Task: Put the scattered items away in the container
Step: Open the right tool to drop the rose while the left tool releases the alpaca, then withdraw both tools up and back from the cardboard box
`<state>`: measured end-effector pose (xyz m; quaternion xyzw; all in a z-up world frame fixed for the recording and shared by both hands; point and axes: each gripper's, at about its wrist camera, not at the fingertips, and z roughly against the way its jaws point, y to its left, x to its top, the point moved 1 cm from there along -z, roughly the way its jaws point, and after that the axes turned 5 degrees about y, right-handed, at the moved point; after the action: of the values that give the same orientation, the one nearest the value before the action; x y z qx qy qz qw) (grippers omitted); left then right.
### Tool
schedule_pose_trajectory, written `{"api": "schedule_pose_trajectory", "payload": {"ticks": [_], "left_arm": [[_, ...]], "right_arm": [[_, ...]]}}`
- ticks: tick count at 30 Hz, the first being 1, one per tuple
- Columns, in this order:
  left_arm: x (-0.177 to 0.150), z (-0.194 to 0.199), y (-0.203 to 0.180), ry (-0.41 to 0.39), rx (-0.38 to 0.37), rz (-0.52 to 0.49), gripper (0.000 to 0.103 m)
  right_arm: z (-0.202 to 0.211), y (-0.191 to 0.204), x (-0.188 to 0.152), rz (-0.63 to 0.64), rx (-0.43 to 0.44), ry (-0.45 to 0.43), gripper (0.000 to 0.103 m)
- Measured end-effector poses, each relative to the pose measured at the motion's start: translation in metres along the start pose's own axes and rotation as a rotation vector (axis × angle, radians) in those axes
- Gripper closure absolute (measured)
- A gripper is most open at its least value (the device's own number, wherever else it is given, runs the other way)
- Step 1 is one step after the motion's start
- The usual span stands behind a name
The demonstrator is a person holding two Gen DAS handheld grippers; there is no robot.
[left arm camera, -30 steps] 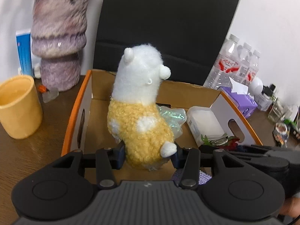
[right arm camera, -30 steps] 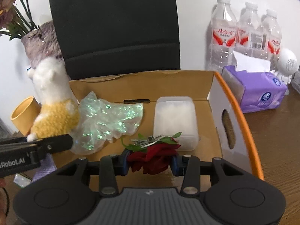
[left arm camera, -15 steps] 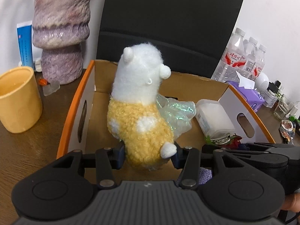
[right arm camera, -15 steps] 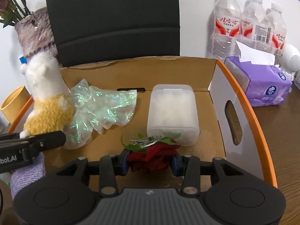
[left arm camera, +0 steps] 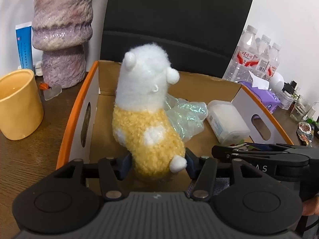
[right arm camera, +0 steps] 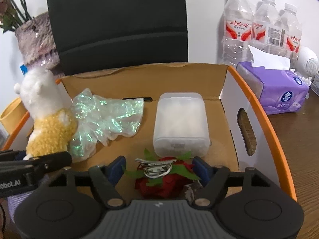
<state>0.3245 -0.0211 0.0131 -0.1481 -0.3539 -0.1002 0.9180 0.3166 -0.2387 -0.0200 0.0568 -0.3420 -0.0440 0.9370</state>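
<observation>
My left gripper [left arm camera: 157,164] is shut on a white and yellow plush toy [left arm camera: 147,111] and holds it upright over the left part of the orange-rimmed cardboard box [left arm camera: 73,117]. The toy also shows in the right wrist view [right arm camera: 45,115]. My right gripper [right arm camera: 159,169] is open, its jaws spread wide around a red rose hair clip [right arm camera: 159,177] that lies at the box's [right arm camera: 257,109] near edge. Inside the box lie an iridescent plastic bag [right arm camera: 105,117] and a frosted plastic case [right arm camera: 181,127].
A yellow cup [left arm camera: 18,103] and a purple fuzzy vase [left arm camera: 61,29] stand left of the box. A purple tissue pack [right arm camera: 275,91] and three water bottles [right arm camera: 261,25] stand to the right. A black chair back [right arm camera: 117,23] rises behind the box.
My right gripper has opened and the rose clip has dropped out of its jaws into the box. Both grippers have moved further over the box; the plush toy stays held.
</observation>
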Motion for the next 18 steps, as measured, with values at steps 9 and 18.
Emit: {"api": "schedule_pose_trajectory", "payload": {"ticks": [9, 18], "left_arm": [[0.001, 0.02, -0.008, -0.071, -0.014, -0.02, 0.018], [0.001, 0.053, -0.005, -0.144, -0.02, 0.009, 0.018]], "right_arm": [[0.022, -0.007, 0.0, -0.071, 0.074, -0.078, 0.018], [0.055, -0.005, -0.005, -0.079, 0.079, -0.158, 0.002]]}}
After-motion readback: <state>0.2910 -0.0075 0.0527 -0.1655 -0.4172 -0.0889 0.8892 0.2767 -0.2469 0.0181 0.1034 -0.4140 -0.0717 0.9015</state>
